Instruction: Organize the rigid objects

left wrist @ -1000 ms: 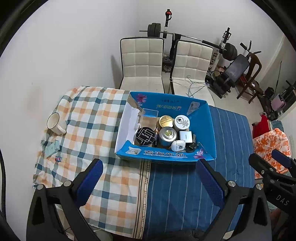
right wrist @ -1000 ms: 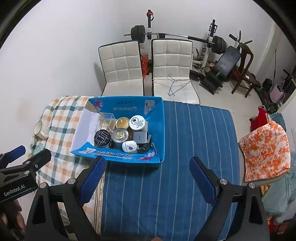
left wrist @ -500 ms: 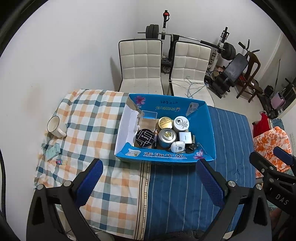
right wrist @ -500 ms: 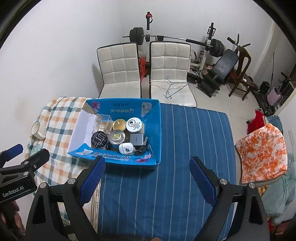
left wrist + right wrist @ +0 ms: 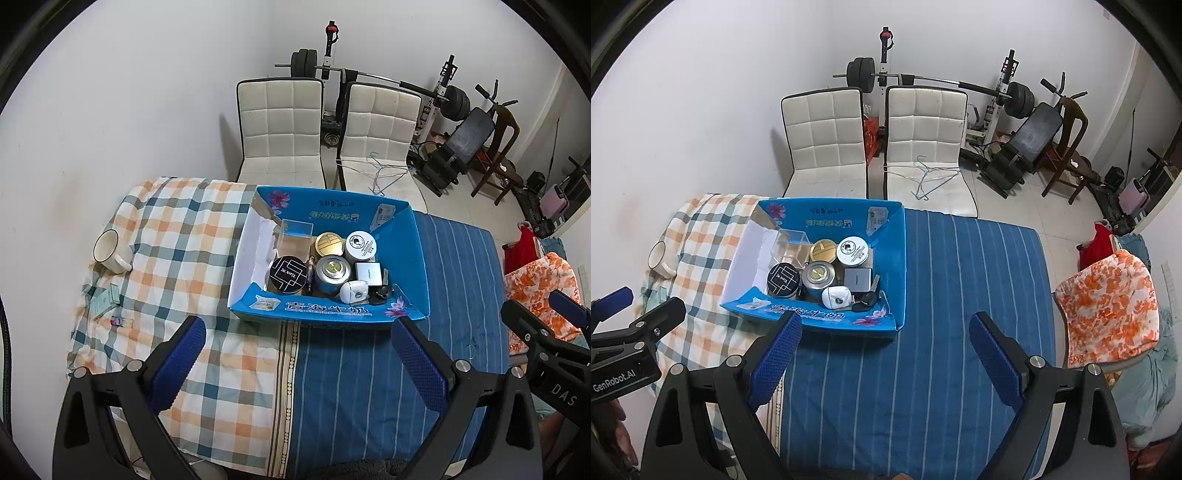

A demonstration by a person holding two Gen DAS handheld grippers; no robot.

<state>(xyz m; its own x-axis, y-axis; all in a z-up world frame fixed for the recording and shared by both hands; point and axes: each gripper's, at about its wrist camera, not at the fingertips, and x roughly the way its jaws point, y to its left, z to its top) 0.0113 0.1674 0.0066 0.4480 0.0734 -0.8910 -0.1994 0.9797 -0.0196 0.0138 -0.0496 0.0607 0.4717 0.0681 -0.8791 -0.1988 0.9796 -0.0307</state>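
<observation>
A blue cardboard box (image 5: 413, 251) (image 5: 892, 258) sits mid-table on the cloths. Inside lie a black round tin (image 5: 288, 273) (image 5: 782, 278), a silver tin (image 5: 333, 271) (image 5: 818, 277), a gold lid (image 5: 328, 243), a white round tin (image 5: 360, 243) (image 5: 852, 250), a clear plastic cube (image 5: 295, 240), a grey charger (image 5: 857, 279), a white case (image 5: 835, 296) and a black key fob (image 5: 866, 301). My left gripper (image 5: 297, 363) hangs open above the table's near side, short of the box. My right gripper (image 5: 886, 356) is open too, over the blue striped cloth, holding nothing.
A white mug (image 5: 110, 251) lies on the checked cloth (image 5: 177, 236) at the far left, with a small pale box (image 5: 105, 301) and a tiny tube (image 5: 120, 321) nearby. Two white chairs (image 5: 280, 129) stand behind the table. Gym gear lines the back wall; an orange floral cloth (image 5: 1108, 306) sits right.
Both grippers have drawn back and up a little from the table, so the box looks smaller and farther. Both stay open; nothing in the box has moved.
</observation>
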